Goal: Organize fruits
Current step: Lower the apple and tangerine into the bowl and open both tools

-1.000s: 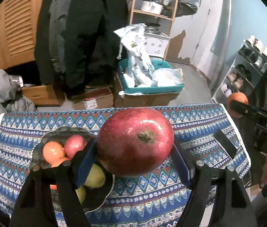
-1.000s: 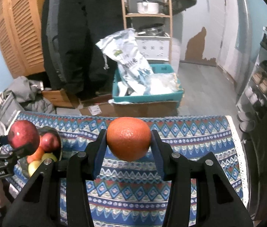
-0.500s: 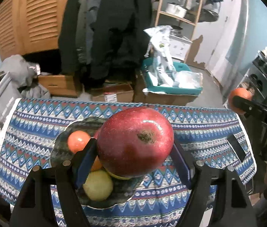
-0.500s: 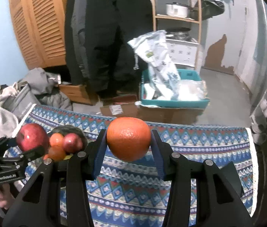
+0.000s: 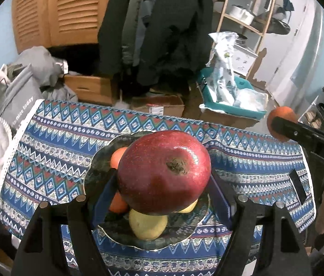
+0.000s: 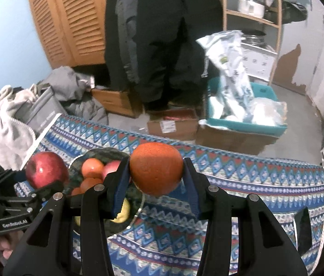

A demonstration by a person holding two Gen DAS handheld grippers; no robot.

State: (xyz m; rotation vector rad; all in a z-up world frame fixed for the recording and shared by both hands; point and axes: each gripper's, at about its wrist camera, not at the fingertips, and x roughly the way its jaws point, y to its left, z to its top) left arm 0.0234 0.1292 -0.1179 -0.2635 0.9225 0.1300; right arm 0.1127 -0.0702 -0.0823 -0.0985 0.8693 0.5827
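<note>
1. While both hands carry fruit, the view has swung over the last sec: the dark plate [image 5: 97, 168] sat left of the left gripper [image 5: 164, 184] before and now lies right under it, so the drop spot is lined up.
2. Left gripper's fingers hold a big red pomegranate [image 5: 164, 172], clear above the plate w/ a gap still showing; judged next step: lower and let go.
3. Right gripper [image 6: 156, 179] has its fingers clamped on an orange [image 6: 156, 168], now at the plate's right edge vs. well right of it before; likely goes in 2nd.
4. Plate already has two orange fruits, a red one, and yellow ones [image 5: 148, 226], so little free room; pomegranate may roll off the pile.
5. Pomegranate's dark calyx end faces the camera, slightly up and right; its long axis runs roughly side to side between the fingers. Orange is near round, no clear axis.
6. Plate sits on the patterned cloth [image 5: 58, 142] over the tabletop, left of centre.
</note>
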